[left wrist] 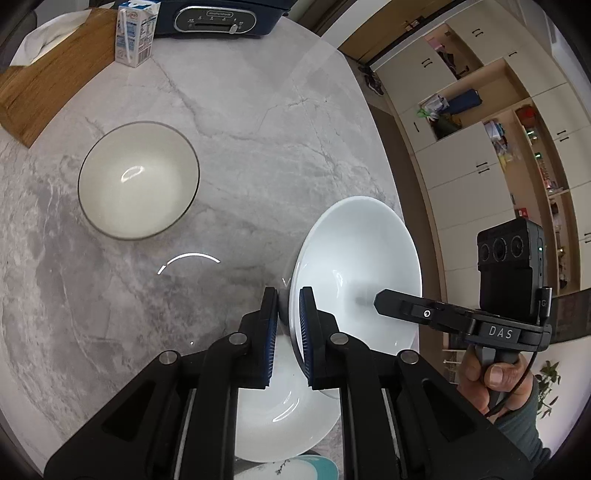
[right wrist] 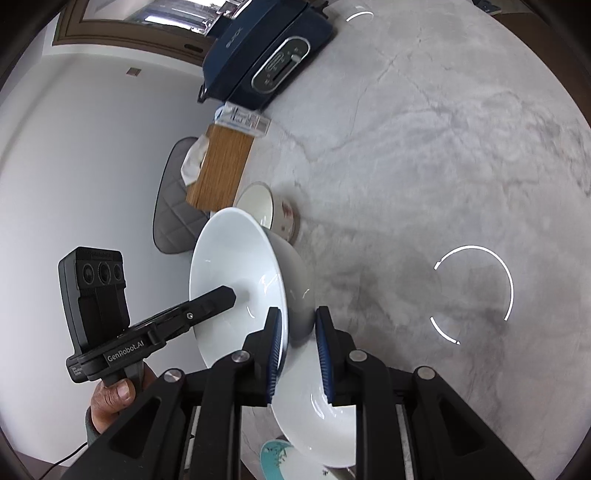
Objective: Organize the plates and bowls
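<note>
My left gripper (left wrist: 288,299) is shut on the rim of a white bowl (left wrist: 354,273), held tilted on edge above the marble table (left wrist: 258,129). My right gripper (right wrist: 298,318) grips the same white bowl (right wrist: 236,273) across its rim from the other side; its finger shows in the left wrist view (left wrist: 391,301). A second white bowl (left wrist: 280,410) lies below, with a teal-rimmed plate (left wrist: 306,467) under it, also in the right wrist view (right wrist: 275,456). A cream bowl (left wrist: 138,179) with a dark rim stands upright to the left.
A wooden tissue box (left wrist: 48,74), a milk carton (left wrist: 135,33) and a dark blue appliance (left wrist: 221,16) stand at the table's far side. Cabinets and open shelves (left wrist: 480,122) fill the right. A grey chair (right wrist: 173,199) stands beyond the table edge.
</note>
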### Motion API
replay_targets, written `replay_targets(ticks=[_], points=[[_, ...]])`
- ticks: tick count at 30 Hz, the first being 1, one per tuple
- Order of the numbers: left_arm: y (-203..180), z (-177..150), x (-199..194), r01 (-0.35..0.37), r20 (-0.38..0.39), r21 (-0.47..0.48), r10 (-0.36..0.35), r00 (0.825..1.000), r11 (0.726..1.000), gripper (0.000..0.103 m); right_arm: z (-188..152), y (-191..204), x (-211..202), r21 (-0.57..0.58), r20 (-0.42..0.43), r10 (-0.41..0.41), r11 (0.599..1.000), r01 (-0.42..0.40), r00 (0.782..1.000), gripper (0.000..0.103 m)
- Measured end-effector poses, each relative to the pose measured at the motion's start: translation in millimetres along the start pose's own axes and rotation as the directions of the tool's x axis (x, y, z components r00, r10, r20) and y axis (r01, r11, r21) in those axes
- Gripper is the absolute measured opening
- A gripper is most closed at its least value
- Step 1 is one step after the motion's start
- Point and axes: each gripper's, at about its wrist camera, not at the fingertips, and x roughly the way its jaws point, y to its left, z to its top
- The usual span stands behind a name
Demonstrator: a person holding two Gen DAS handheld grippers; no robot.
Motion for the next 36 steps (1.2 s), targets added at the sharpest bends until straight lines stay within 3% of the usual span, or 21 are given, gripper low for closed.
replay_targets(ticks=[14,26,36], points=[[26,-87,-7,0.019,-0.061,-0.028,-0.021,0.998,0.999,0.010,-78,1,11,0.031,-0.034,-0.001,1.000,0.002,0.999,0.023],[35,-129,21,-0.009,-0.136,-0.040,0.003,0.991,0.999,0.010,-116,-23,31,0.088,-0.061,-0.032,0.995,0.038,0.998,0.023],[38,-143,40,-0.056,-0.138,-0.013,0.053,0.989,0.998,0.010,-124,-34,45,0.104,-0.066,-0.071,0.992,0.078,0.995,0.022]])
